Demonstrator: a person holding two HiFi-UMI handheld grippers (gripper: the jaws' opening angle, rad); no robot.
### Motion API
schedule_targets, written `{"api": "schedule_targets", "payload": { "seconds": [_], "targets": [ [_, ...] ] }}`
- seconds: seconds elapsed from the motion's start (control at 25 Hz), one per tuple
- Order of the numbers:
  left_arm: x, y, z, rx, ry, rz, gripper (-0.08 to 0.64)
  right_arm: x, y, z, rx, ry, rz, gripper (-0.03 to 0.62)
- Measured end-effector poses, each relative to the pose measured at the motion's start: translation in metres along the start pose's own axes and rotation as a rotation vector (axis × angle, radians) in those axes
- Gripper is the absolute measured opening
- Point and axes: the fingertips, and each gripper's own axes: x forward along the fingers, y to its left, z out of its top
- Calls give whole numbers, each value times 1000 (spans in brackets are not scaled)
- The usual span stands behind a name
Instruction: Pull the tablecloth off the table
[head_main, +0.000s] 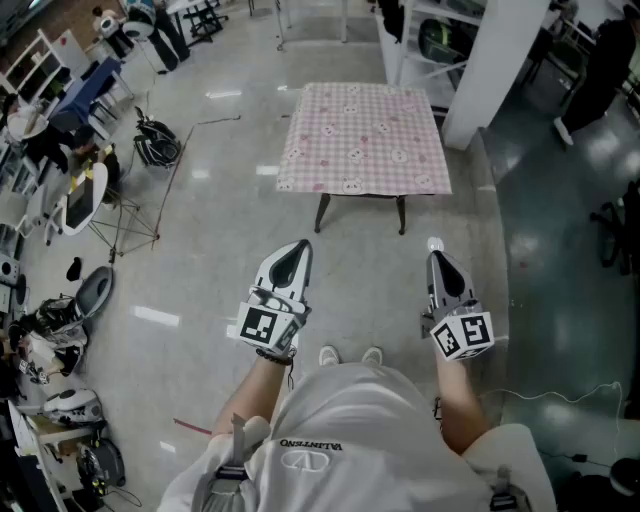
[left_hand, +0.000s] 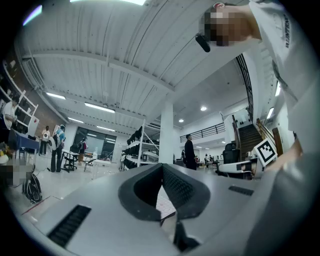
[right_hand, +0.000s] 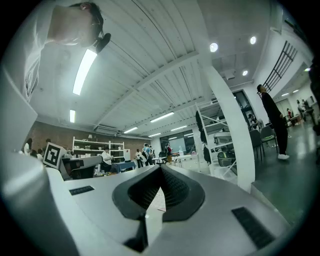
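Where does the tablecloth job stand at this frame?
Done: nothing yet. The tablecloth lies spread flat over the table, its edge hanging on the near side. In hand: nothing. The left gripper and right gripper are shut and empty, held short of the table. Left: everything, namely stepping up, gripping the cloth's edge and pulling it off.

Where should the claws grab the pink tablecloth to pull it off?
Probably the tablecloth's near hem, from the person's side: left claw by one corner, right claw by the other. That hem hangs free below the tabletop.
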Motion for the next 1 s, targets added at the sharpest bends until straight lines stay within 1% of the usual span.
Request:
{"api": "schedule_targets", "payload": {
  "seconds": [0.24, 0.4, 0.52, 0.64, 0.76, 0.84, 1.0],
  "targets": [
    [3, 6, -3, -7, -2, 4, -3, 7, 0, -6, 9, 13, 5, 9],
    [3, 8, -5, -16, 1, -12, -3, 10, 4, -12, 16, 28, 5, 11],
    [3, 9, -7, -32, 4, -21, 24, 12, 6, -16, 19, 41, -7, 11],
    [1, 13, -9, -43, 4, -26, 66, 16, 9, -20, 23, 50, -7, 50],
    [-4, 20, -14, -53, 6, -27, 91, 16, 15, -26, 25, 59, -16, 60],
    [-7, 25, -17, -71, 7, -22, 124, 17, 18, -29, 26, 61, -21, 74],
    [-9, 32, -18, -76, -4, -45, 142, 21, 26, -30, 27, 64, -36, 84]
  ]
}}
